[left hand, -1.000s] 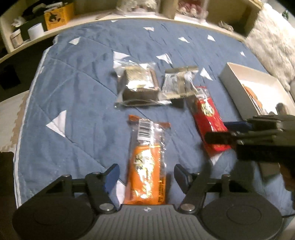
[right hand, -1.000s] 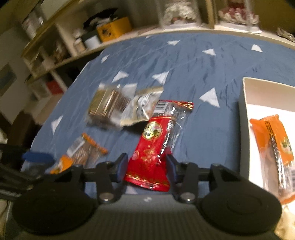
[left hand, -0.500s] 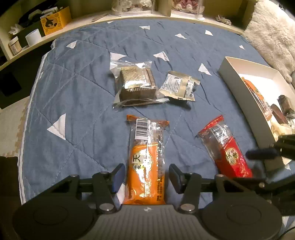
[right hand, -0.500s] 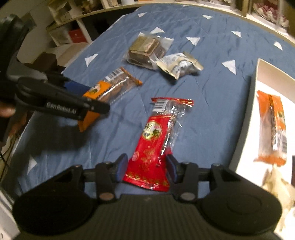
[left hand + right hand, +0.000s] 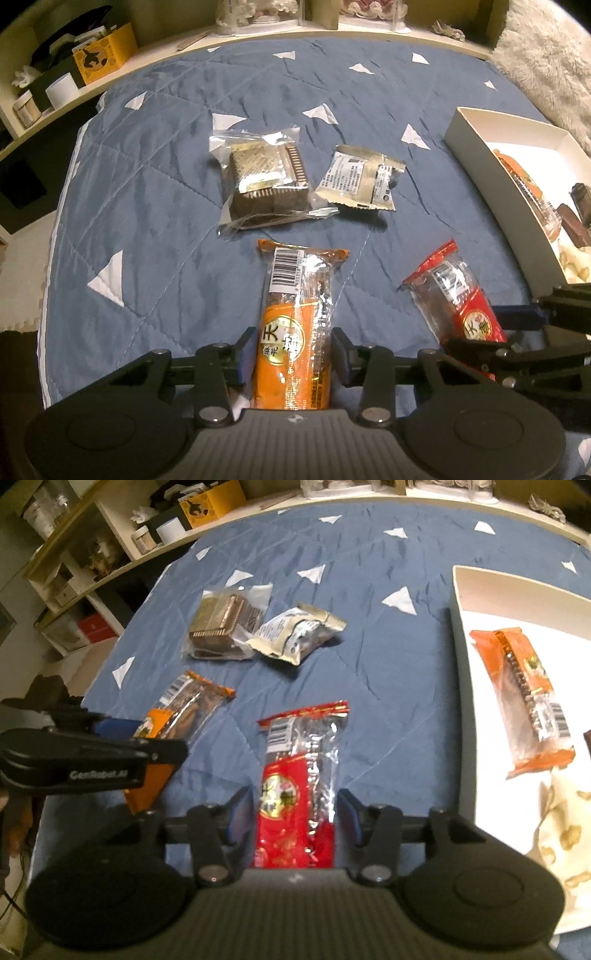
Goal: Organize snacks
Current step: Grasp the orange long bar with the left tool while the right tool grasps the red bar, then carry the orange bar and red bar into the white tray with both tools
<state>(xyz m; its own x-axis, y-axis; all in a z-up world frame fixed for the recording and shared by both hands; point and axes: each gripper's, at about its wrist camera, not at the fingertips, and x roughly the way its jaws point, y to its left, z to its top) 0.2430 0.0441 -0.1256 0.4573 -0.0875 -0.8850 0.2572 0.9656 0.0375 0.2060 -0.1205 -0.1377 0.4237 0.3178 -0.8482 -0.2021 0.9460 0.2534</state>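
An orange snack packet point(image 5: 299, 295) lies on the blue quilt point(image 5: 155, 206), barcode end away from me. My left gripper point(image 5: 293, 350) straddles its near end with its jaws closing, and the pads are right at the wrapper's sides. The same orange packet point(image 5: 184, 705) shows beside that gripper in the right wrist view. My right gripper point(image 5: 291, 808) is shut on the near end of a red snack packet point(image 5: 299, 768). That red packet point(image 5: 454, 295) is low over the quilt, close to the white box point(image 5: 476, 147).
A brown cake in clear wrap point(image 5: 266, 181) and a cream foil packet point(image 5: 360, 177) lie further back on the quilt. The white box point(image 5: 480, 590) on the right holds another orange packet point(image 5: 524, 698) and other snacks. Shelves with jars and a yellow box point(image 5: 103, 55) line the far edge.
The left jaws have narrowed around the orange packet. The right gripper has carried the red packet away from the cream packet, towards the white box.
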